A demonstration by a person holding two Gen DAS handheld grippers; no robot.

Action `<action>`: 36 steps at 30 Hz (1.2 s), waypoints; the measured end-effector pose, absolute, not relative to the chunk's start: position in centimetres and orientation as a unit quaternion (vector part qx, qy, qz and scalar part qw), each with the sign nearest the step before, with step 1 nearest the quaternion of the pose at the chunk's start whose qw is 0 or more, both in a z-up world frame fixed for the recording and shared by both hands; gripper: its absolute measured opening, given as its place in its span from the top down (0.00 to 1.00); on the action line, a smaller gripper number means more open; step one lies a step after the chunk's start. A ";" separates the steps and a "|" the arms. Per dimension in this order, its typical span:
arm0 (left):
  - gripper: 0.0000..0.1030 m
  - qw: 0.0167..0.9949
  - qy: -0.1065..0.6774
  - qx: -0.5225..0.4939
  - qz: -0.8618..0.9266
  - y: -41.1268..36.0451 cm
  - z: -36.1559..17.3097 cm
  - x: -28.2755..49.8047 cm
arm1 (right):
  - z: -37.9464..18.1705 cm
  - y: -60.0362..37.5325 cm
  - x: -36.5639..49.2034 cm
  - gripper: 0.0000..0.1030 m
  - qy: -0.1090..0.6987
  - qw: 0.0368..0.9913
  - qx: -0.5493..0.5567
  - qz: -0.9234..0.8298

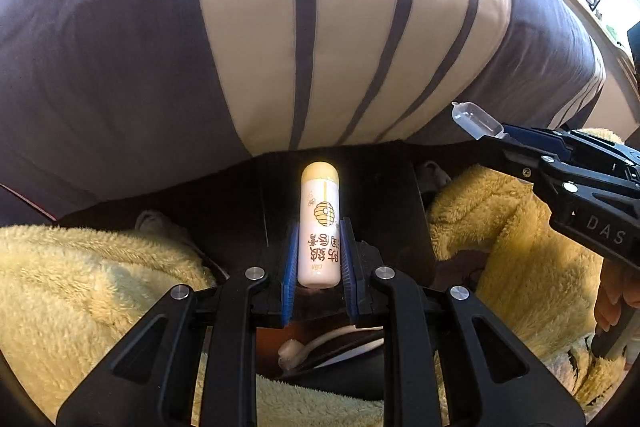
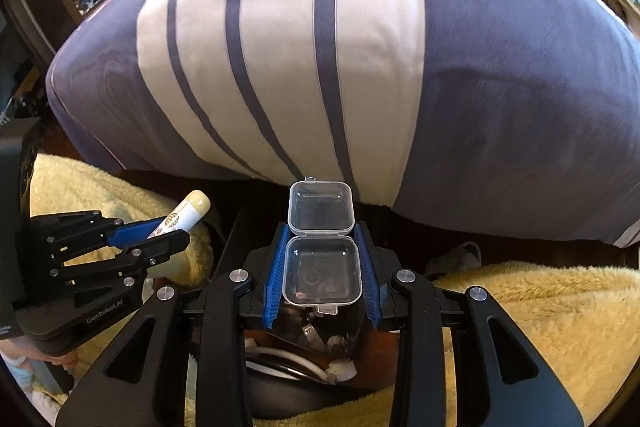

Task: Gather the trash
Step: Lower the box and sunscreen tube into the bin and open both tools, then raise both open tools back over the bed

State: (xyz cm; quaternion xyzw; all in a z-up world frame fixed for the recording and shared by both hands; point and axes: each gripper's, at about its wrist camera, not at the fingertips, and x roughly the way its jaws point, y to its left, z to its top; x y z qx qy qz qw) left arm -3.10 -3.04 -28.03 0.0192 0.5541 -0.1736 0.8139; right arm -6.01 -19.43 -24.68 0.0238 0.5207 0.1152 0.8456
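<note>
From the left wrist, we see our left gripper clamped on a white tube with a yellow cap, its blue pads pressing both sides and the cap pointing far toward the striped bedding. At right, our right gripper holds a clear plastic case.

From the right wrist, that gripper grips the hinged case, lid flipped open on the far side. The left gripper carries the tube at left, above a yellow blanket.
</note>
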 end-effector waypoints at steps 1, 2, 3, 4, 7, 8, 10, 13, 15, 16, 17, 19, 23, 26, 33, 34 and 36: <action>0.82 0.811 0.559 0.018 -0.174 -2.9 -28.4 -3.1 | -24.9 -19.5 -5.9 0.67 0.525 0.843 0.027 0.117; 0.82 0.808 0.563 0.018 -0.175 -2.8 -28.7 -3.0 | -25.2 -19.5 -5.8 0.67 0.529 0.840 0.031 0.119; 0.82 0.805 0.566 0.017 -0.176 -2.8 -29.0 -3.0 | -25.4 -19.7 -5.6 0.67 0.532 0.837 0.034 0.120; 0.82 0.802 0.570 0.016 -0.178 -2.9 -29.3 -3.0 | -25.5 -19.8 -5.6 0.67 0.535 0.836 0.036 0.121; 0.82 0.793 0.581 0.014 -0.183 -2.9 -30.1 -2.8 | -26.6 -20.0 -5.2 0.67 0.550 0.824 0.045 0.126; 0.82 0.790 0.585 0.013 -0.184 -2.9 -30.4 -2.7 | -26.8 -20.0 -4.8 0.67 0.556 0.820 0.046 0.127; 0.82 0.784 0.591 0.012 -0.187 -3.0 -30.9 -2.5 | -27.5 -20.4 -4.4 0.67 0.563 0.815 0.049 0.127; 0.82 0.777 0.598 0.012 -0.194 -3.3 -31.4 -2.4 | -28.3 -20.4 -3.9 0.67 0.572 0.809 0.052 0.129; 0.82 0.772 0.604 0.012 -0.197 -3.4 -31.7 -2.3 | -28.6 -20.2 -3.6 0.67 0.576 0.806 0.052 0.129; 0.82 0.771 0.605 0.012 -0.198 -3.4 -31.8 -2.2 | -28.8 -20.2 -3.5 0.67 0.577 0.805 0.051 0.128; 0.82 0.769 0.607 0.012 -0.199 -3.5 -31.9 -2.2 | -28.7 -19.9 -3.4 0.67 0.578 0.804 0.050 0.127; 0.82 0.766 0.610 0.010 -0.202 -3.5 -32.1 -2.1 | -28.7 -19.7 -3.1 0.66 0.581 0.803 0.051 0.123; 0.82 0.764 0.614 0.007 -0.199 -3.5 -32.2 -1.9 | -28.7 -19.8 -2.8 0.66 0.583 0.802 0.052 0.118; 0.81 0.765 0.614 0.005 -0.195 -3.3 -32.3 -1.9 | -28.6 -19.7 -2.8 0.57 0.580 0.805 0.055 0.114; 0.75 0.776 0.603 0.012 -0.185 -3.1 -31.4 -2.2 | -27.8 -20.5 -3.1 0.45 0.565 0.817 0.061 0.097; 0.72 0.778 0.601 0.013 -0.183 -3.1 -31.2 -2.2 | -27.6 -20.7 -3.2 0.39 0.561 0.820 0.061 0.091; 0.65 0.784 0.595 0.015 -0.179 -3.1 -30.7 -2.3 | -27.2 -20.9 -3.3 0.29 0.555 0.826 0.061 0.082</action>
